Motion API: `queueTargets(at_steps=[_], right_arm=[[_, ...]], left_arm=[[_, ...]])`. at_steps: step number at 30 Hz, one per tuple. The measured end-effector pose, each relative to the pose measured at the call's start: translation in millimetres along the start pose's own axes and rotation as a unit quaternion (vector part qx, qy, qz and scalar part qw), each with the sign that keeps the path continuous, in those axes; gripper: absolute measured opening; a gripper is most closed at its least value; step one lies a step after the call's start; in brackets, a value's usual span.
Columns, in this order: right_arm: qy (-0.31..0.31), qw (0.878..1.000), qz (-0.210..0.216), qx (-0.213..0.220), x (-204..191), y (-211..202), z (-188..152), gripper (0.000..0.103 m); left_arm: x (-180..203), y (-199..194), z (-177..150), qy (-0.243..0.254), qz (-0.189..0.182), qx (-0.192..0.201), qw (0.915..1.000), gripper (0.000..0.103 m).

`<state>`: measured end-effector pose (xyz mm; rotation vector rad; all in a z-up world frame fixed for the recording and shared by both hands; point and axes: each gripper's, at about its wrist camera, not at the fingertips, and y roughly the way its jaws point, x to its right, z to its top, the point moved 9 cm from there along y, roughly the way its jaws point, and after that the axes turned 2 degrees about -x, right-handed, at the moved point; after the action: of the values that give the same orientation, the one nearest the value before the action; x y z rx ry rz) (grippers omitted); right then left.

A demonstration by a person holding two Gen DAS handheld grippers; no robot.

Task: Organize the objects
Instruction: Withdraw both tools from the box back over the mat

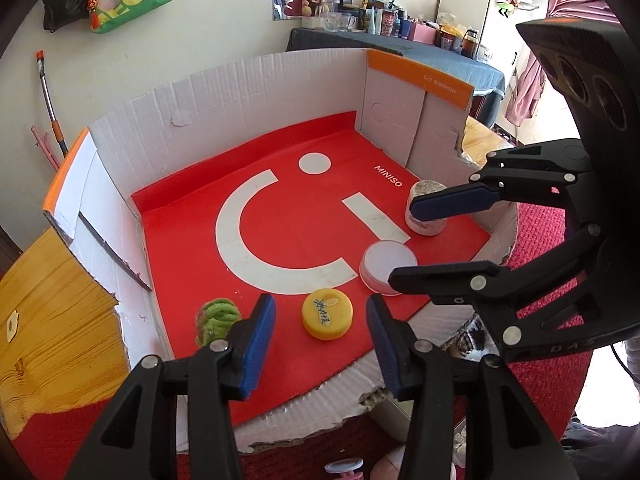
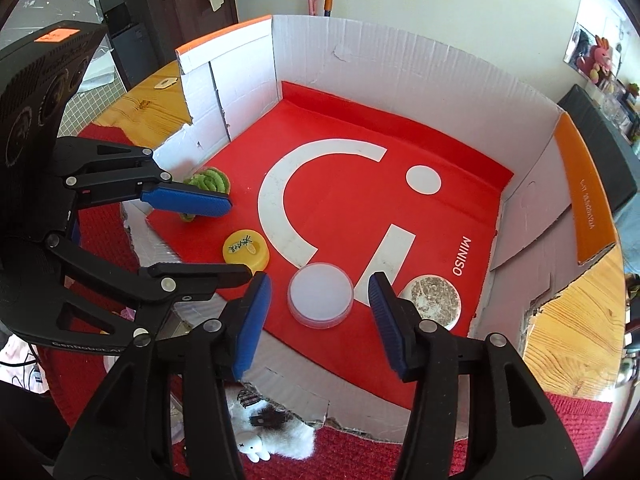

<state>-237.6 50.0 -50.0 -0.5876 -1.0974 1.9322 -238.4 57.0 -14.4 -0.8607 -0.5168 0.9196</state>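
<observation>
Right wrist view shows white plush toy [image 2: 276,436]; left barely.

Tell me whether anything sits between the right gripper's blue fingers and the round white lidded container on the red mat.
Nothing visible does: the right gripper stands open with the round white lidded container in its gap, untouched.

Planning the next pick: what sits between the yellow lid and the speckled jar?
The white round case, seen in both views; red liner shows on either side of it.
</observation>
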Motion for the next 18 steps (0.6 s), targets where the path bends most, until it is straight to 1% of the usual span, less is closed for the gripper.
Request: queueTargets(at_steps=[5, 8, 11, 18], right_arm=[[0.005, 1.000, -0.009, 0.016, 1, -15, 2, 0.050], [0.009, 1.000, -0.011, 0.028, 0, -26, 2, 0.051], [0.010, 0.999, -0.016, 0.044, -3, -40, 4, 0.055], [0.019, 0.996, -0.018, 0.088, -12, -79, 3, 0.059]], left_arm=[[-1, -18, 4, -0.012, 0.001, 0.026, 0.9996, 0.050], [-2, -30, 7, -0.021, 0.007, 0.046, 0.9987, 0.055], [-2, -46, 8, -0.027, 0.012, 0.066, 0.9974, 0.056], [1, -85, 6, -0.041, 0.034, 0.116, 0.9918, 0.064]])
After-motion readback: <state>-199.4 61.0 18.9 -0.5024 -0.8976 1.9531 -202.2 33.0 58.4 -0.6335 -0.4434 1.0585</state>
